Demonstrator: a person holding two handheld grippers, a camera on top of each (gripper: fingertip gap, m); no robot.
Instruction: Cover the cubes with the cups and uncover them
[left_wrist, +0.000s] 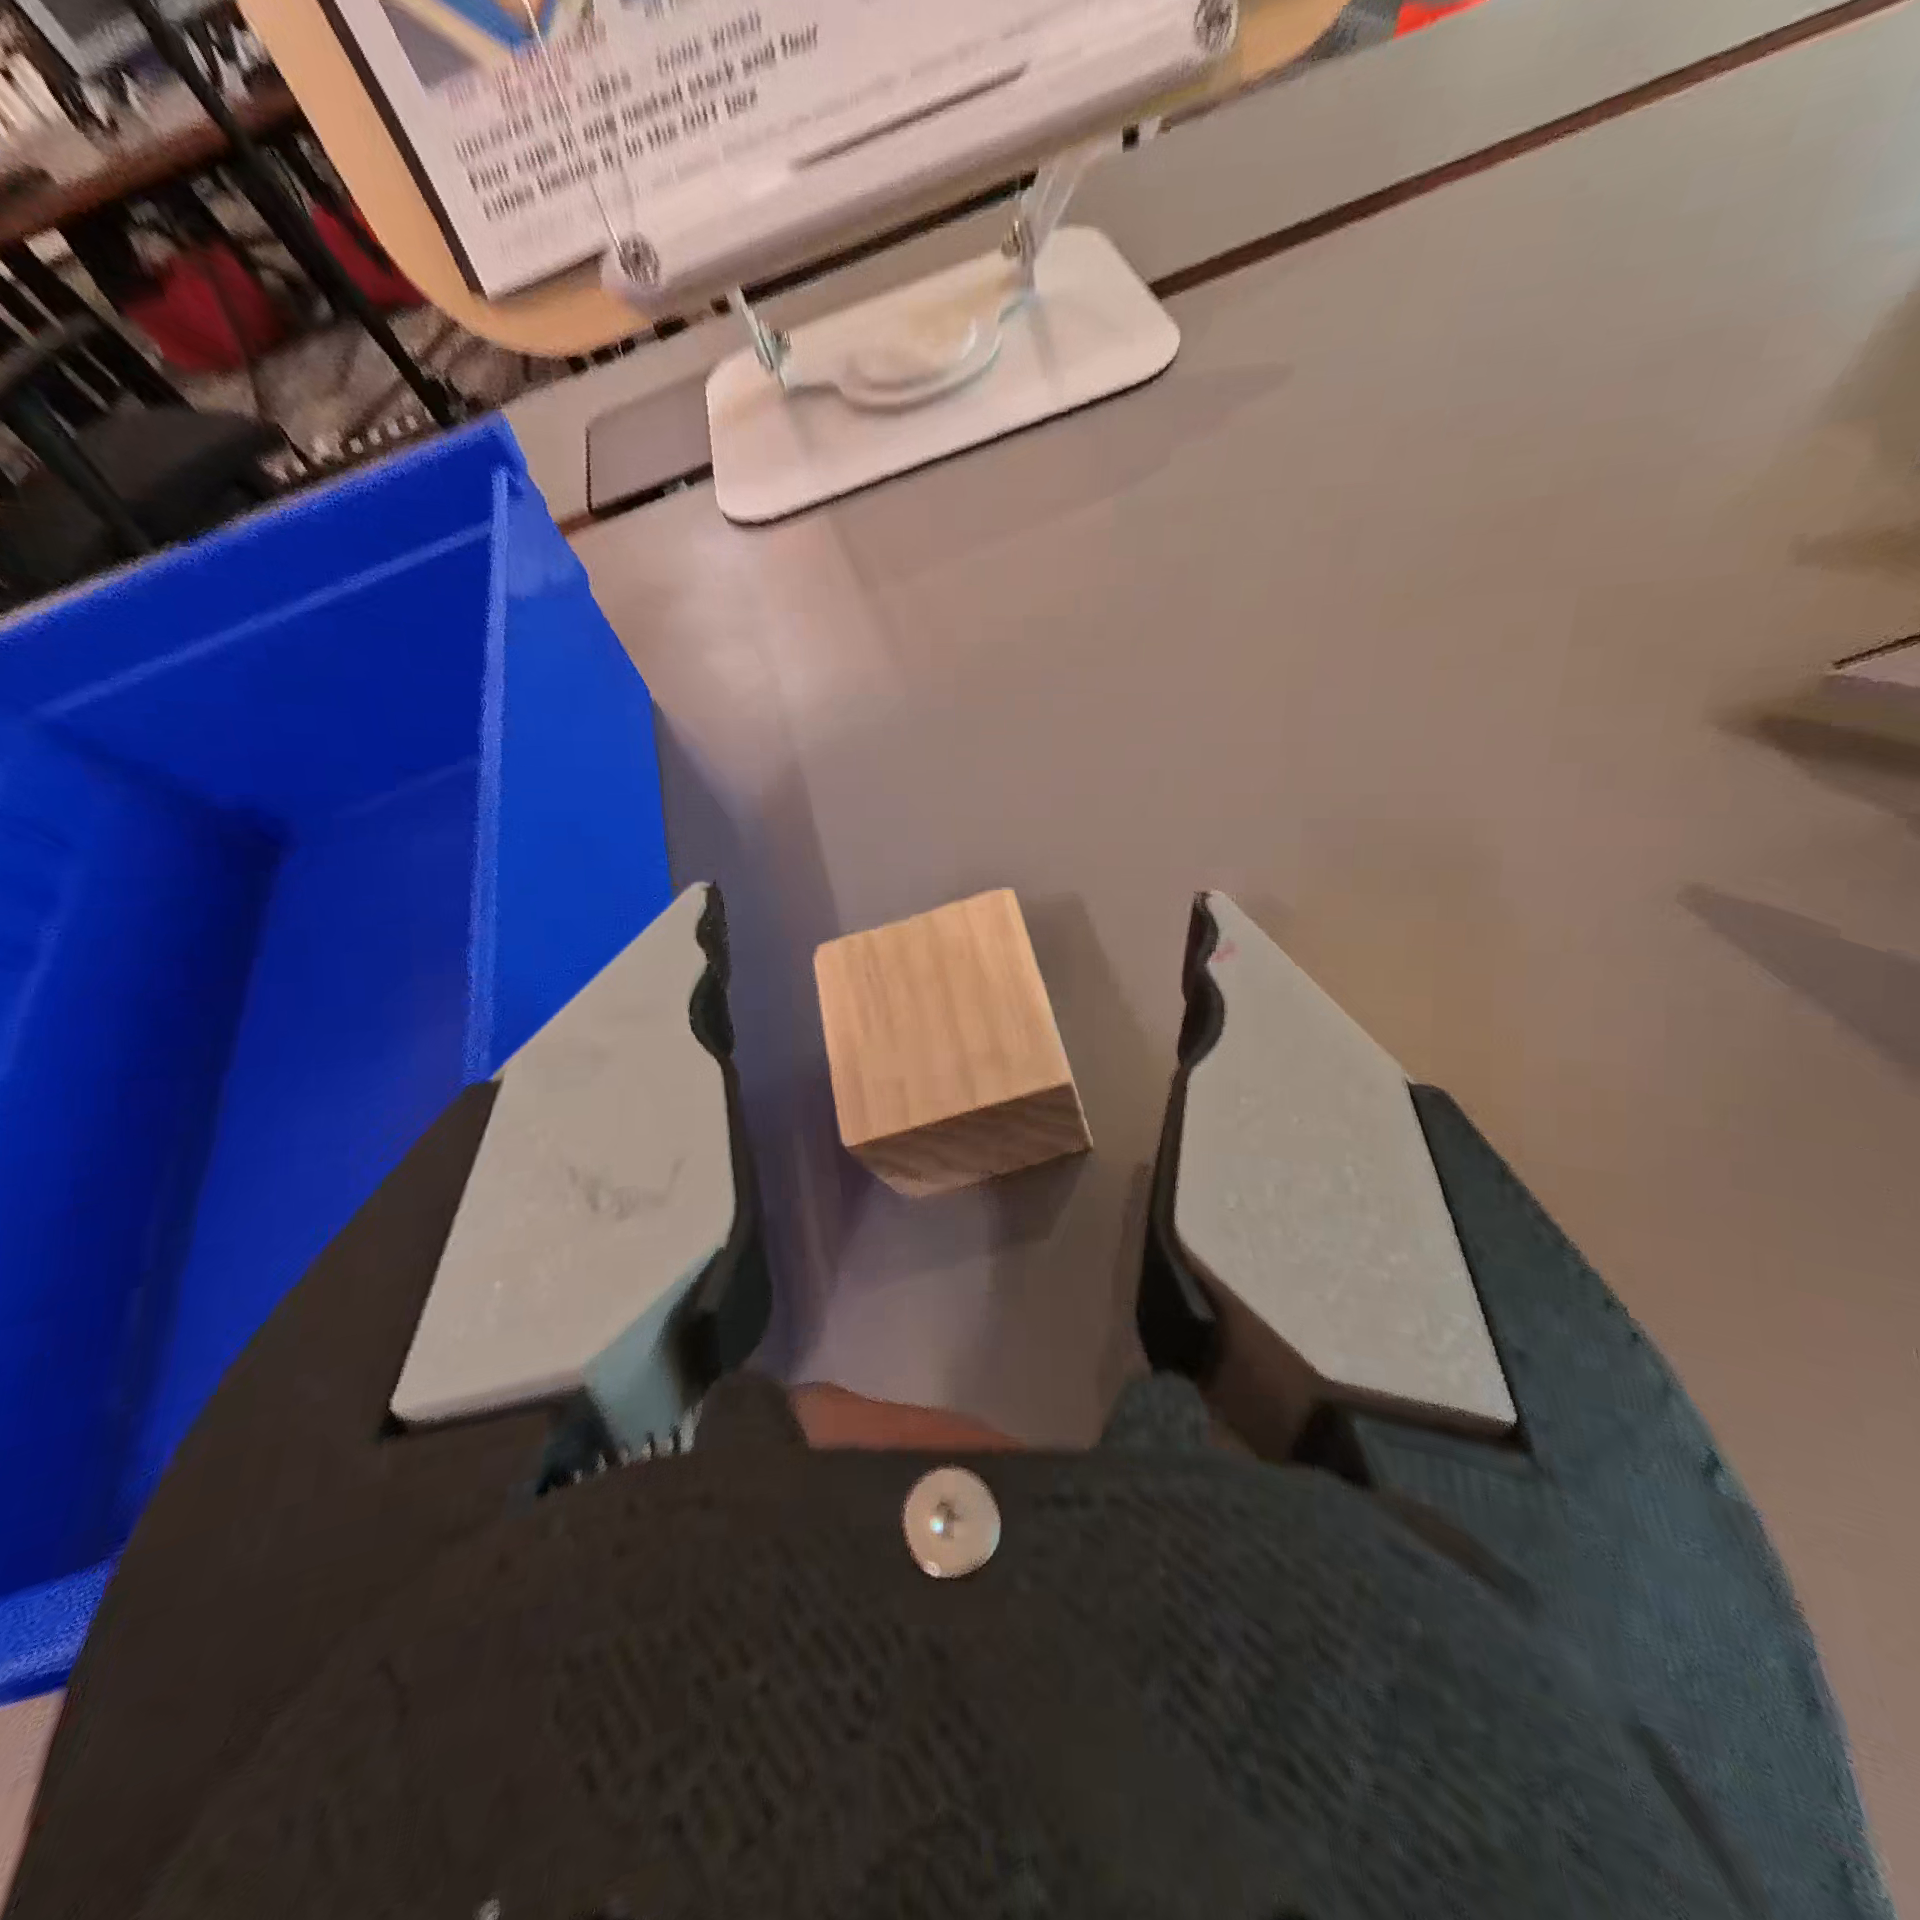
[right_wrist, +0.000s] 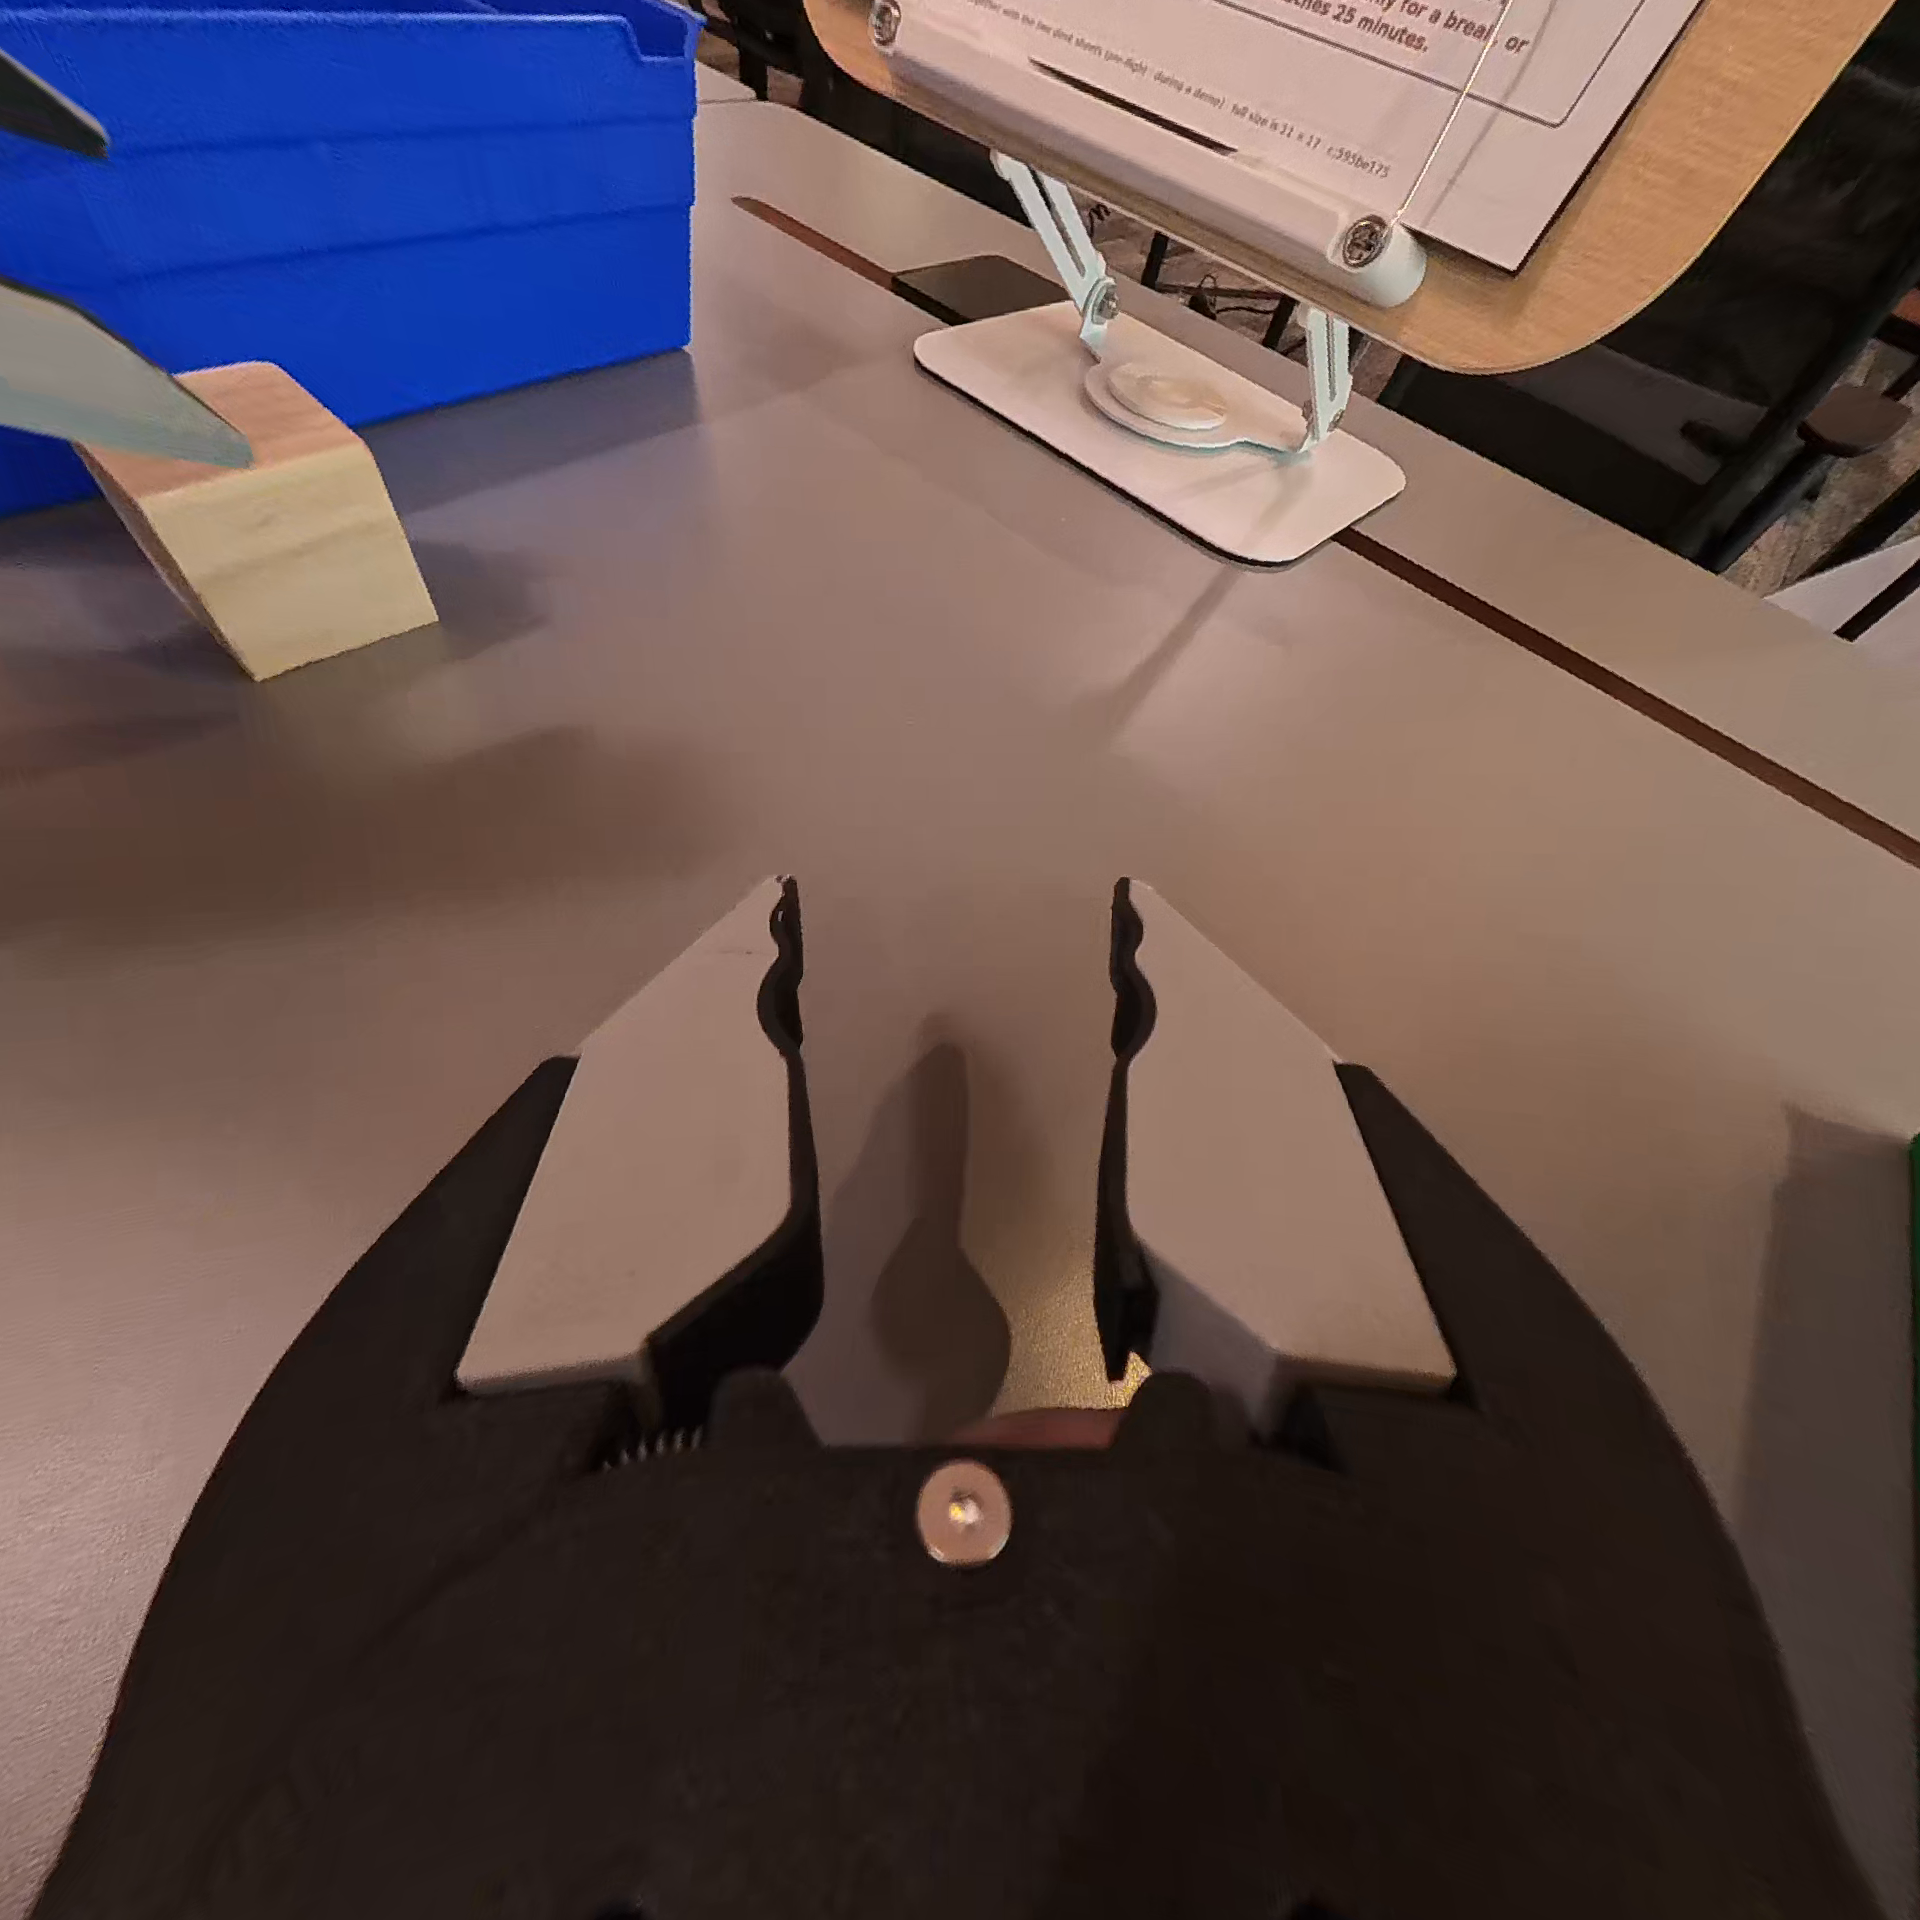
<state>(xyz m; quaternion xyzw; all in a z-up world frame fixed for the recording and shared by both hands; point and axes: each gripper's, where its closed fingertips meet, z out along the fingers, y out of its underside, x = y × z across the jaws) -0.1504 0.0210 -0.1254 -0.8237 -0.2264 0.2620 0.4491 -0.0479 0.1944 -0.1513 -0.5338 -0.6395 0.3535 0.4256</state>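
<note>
The left gripper (left_wrist: 956, 904) has its fingers spread wide, holding nothing. The light wooden cube (left_wrist: 940, 1023) stands on the grey tabletop (left_wrist: 1351, 727) in the lower centre of the left wrist view, between the two pads with a clear gap on each side. In the right wrist view the same cube appears at centre left, beside the blue plastic bin (right_wrist: 364, 208).

The right gripper (right_wrist: 951, 894) shows its fingers moderately apart over bare table, nothing between them.

No cup is visible in either view, so the covering step appears not yet started.

Risks, as judged:
- A finger could nudge the free cube as the left gripper moves, and slide it toward the bin wall.
- Crowding against the bin would leave little room to lower a cup squarely.

The white printed sheet on the wood-edged tilted stand (right_wrist: 1195, 62), upper right, carries text; none is transcribed. No brand marks are discernible.
</note>
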